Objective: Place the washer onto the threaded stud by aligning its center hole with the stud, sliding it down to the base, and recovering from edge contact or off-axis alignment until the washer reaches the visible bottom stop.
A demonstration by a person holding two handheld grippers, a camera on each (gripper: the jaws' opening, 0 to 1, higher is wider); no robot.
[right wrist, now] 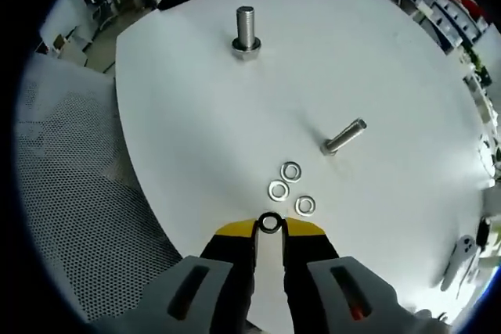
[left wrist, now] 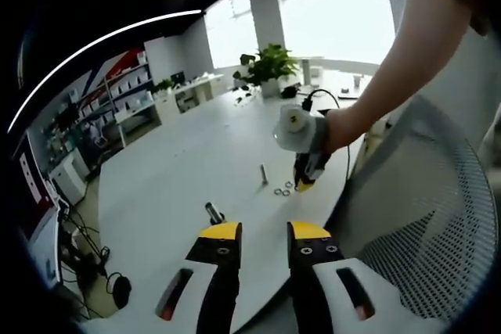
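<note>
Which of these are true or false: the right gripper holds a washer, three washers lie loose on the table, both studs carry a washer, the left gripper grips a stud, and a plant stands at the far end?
1. The right gripper holds a washer. True.
2. Three loose washers lie on the white table. True.
3. Both studs already carry a washer. False: the near stud and the far stud are bare.
4. The left gripper grips a stud. False: its jaws are open and empty.
5. A potted plant stands at the table's far end. True.
</note>
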